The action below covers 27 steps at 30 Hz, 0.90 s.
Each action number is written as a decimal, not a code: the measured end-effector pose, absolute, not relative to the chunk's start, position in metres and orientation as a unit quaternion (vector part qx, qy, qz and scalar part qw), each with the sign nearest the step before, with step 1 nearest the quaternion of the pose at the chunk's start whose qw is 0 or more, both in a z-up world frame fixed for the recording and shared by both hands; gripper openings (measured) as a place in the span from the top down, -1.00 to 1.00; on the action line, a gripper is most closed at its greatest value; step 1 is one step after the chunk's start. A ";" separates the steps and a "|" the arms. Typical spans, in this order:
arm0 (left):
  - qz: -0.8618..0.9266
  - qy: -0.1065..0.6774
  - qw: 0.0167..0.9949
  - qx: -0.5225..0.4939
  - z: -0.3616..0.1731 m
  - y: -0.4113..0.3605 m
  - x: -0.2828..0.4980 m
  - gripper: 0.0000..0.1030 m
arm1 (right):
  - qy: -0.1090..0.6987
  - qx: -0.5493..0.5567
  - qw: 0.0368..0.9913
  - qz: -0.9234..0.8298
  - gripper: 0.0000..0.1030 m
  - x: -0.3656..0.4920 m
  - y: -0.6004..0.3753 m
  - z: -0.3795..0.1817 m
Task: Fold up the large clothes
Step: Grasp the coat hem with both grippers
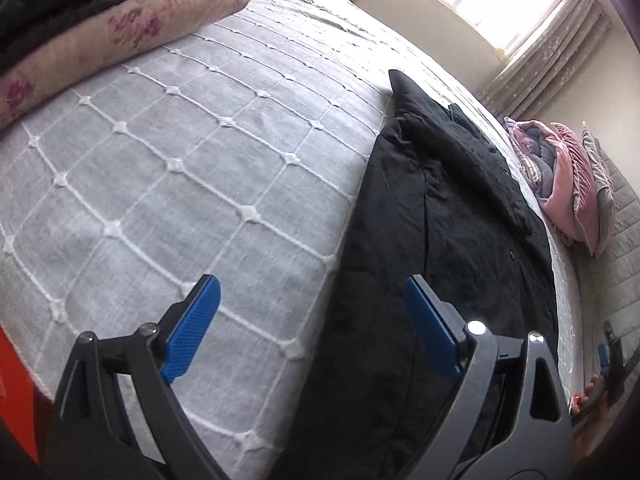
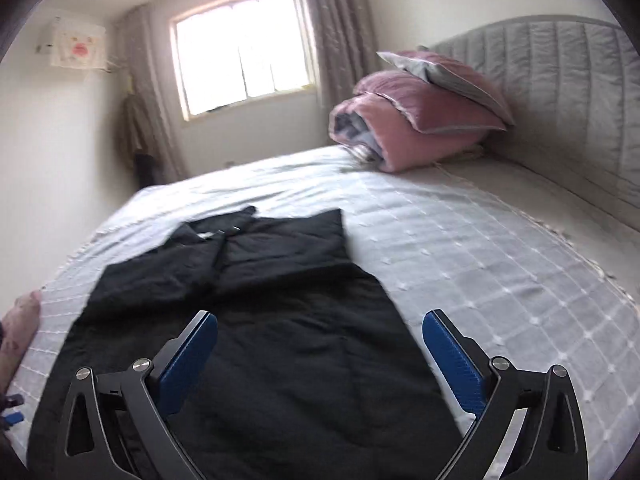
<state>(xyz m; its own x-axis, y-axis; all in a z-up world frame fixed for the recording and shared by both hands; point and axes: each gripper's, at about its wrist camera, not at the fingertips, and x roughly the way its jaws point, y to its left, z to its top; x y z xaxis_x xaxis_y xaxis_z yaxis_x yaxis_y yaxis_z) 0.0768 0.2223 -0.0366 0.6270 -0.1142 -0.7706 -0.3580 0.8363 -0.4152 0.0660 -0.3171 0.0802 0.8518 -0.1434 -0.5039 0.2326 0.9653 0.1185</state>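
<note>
- Right wrist view: black garment (image 2: 256, 320) lies spread on bed (image 2: 500, 264), sleeves apparently folded inward at 12 o'clock.
- Right gripper (image 2: 320, 344) and left gripper (image 1: 312, 312) hover with jaws released, holding nothing; lengthwise folds remain.

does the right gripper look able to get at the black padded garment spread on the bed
Probably yes: the right gripper is open directly over the black padded garment, which lies flat on the grey quilted bedspread with nothing between them.
</note>
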 end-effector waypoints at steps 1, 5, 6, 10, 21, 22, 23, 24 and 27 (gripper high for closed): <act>0.072 0.425 0.860 -0.273 -0.036 0.224 0.071 -0.80 | 0.261 0.092 0.954 -0.112 -1.00 0.062 -0.325 0.079; 0.069 0.421 0.862 -0.275 -0.035 0.226 0.057 -0.80 | 0.251 0.149 0.949 -0.120 -1.00 0.032 -0.354 0.080; 0.065 0.420 0.862 -0.275 -0.034 0.224 0.055 -0.80 | 0.243 0.185 0.947 -0.097 -1.00 0.022 -0.363 0.080; 0.045 0.401 0.874 -0.270 -0.026 0.217 0.038 -0.80 | 0.238 0.237 0.936 -0.101 -1.00 -0.007 -0.384 0.072; 0.046 0.400 0.862 -0.308 -0.042 0.215 0.011 -0.91 | 0.424 0.341 0.814 -0.206 -0.96 -0.036 -0.427 -0.022; 0.059 0.394 0.866 -0.301 -0.041 0.213 0.008 -0.90 | 0.422 0.361 0.807 -0.200 -0.92 -0.038 -0.431 -0.026; 0.059 0.392 0.872 -0.288 -0.039 0.210 0.008 -0.88 | 0.421 0.372 0.804 -0.196 -0.90 -0.039 -0.433 -0.028; 0.051 0.398 0.873 -0.277 -0.040 0.206 0.009 -0.82 | 0.419 0.378 0.803 -0.195 -0.86 -0.041 -0.434 -0.028; 0.027 0.413 0.865 -0.285 -0.048 0.195 0.005 -0.44 | 0.409 0.406 0.799 -0.173 -0.54 -0.049 -0.433 -0.028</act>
<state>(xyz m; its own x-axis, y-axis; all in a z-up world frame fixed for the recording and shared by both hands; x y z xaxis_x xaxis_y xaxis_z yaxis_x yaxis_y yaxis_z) 0.0046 0.1952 -0.0482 0.6576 -0.1883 -0.7295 -0.2825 0.8360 -0.4705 -0.0493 -0.4334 -0.0276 0.6061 0.0553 -0.7935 0.6079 0.6112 0.5069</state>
